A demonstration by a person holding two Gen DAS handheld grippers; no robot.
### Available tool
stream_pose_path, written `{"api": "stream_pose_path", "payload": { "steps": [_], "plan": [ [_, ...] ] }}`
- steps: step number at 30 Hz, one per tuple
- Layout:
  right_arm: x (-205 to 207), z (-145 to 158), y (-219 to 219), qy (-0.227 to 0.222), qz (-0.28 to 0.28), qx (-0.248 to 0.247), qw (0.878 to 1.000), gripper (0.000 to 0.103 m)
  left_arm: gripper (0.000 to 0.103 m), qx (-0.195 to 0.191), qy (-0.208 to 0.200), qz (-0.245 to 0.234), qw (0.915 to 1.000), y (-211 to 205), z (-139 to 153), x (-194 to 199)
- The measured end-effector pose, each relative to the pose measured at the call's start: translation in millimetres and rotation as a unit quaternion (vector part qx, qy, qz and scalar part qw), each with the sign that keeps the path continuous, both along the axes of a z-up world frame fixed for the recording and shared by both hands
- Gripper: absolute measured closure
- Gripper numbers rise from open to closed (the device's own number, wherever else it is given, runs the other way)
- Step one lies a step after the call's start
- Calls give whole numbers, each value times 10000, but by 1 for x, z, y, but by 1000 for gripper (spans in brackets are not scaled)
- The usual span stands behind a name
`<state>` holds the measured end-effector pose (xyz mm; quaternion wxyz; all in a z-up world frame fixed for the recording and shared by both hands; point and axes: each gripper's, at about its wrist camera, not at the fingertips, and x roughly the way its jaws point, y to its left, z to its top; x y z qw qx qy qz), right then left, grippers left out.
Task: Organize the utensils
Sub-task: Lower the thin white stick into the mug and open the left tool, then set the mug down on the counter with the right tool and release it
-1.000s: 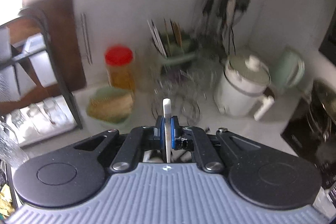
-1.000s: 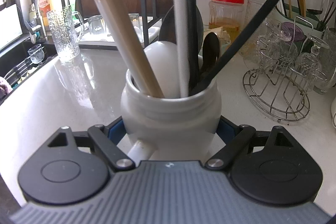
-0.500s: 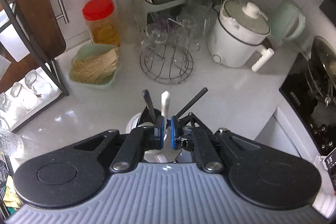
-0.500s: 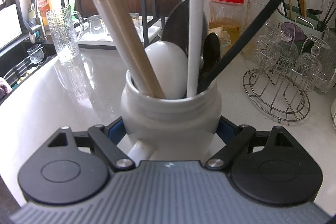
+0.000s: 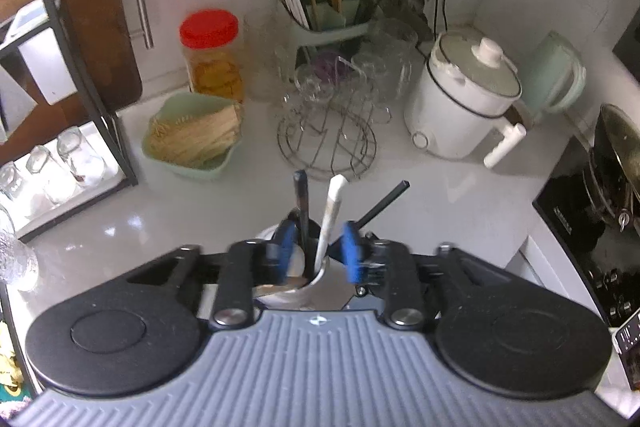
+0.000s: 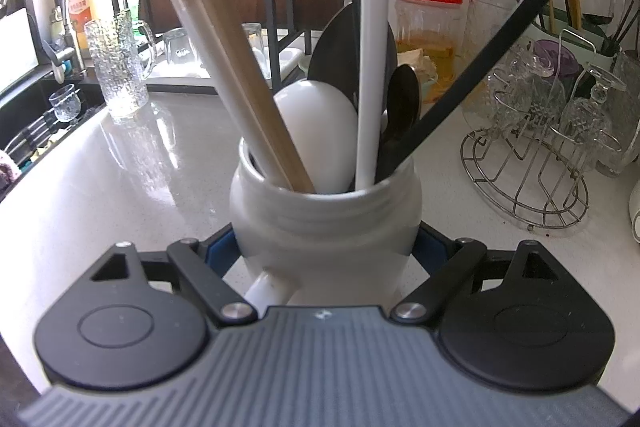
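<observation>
A white ceramic jar (image 6: 326, 227) stands on the counter, and my right gripper (image 6: 326, 251) is shut on its body. The jar holds wooden handles (image 6: 224, 47), a white spoon (image 6: 316, 135), a dark spoon (image 6: 404, 103), a black handle (image 6: 500, 39) and a white-handled utensil (image 6: 370, 107). My left gripper (image 5: 318, 247) hovers just above the jar's mouth. Its jaws have just been opening, and the blue pads (image 5: 350, 251) now stand apart on either side of the white-handled utensil (image 5: 334, 203) without touching it. That utensil rests in the jar (image 5: 280, 297).
Behind the jar stand a wire rack of glasses (image 5: 326, 143), a green bowl of sticks (image 5: 192, 139), a red-lidded jar (image 5: 210, 55), a white cooker (image 5: 460, 99) and a kettle (image 5: 556, 75). A stove (image 5: 580, 211) is at the right. A glass mug (image 6: 120, 67) and sink (image 6: 24, 115) lie left.
The left jaws went from shut on the white handle to apart, letting it go; it now leans in the jar. The left view tipped down toward the counter. The right gripper stayed still.
</observation>
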<state>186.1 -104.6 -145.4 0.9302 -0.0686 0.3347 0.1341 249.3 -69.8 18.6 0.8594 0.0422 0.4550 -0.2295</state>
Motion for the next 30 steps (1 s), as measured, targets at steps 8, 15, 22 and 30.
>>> {"api": "stream_pose_path", "payload": {
  "steps": [8, 15, 22, 30],
  "plan": [
    [-4, 16, -8, 69, -22, 476, 9988, 0, 27, -303, -502, 403, 9975, 21, 16, -21],
    [-23, 54, -14, -31, -60, 689, 9976, 0, 10, -406, -1235, 985, 9866, 40, 43, -48],
    [-49, 97, -21, -338, -152, 820, 9959, 0, 2, -262, -1813, 1301, 9744, 65, 64, -78],
    [-75, 140, -36, -613, -379, 919, 9932, 0, 2, -194, -1786, 1912, 9650, 83, 58, -102]
  ]
}}
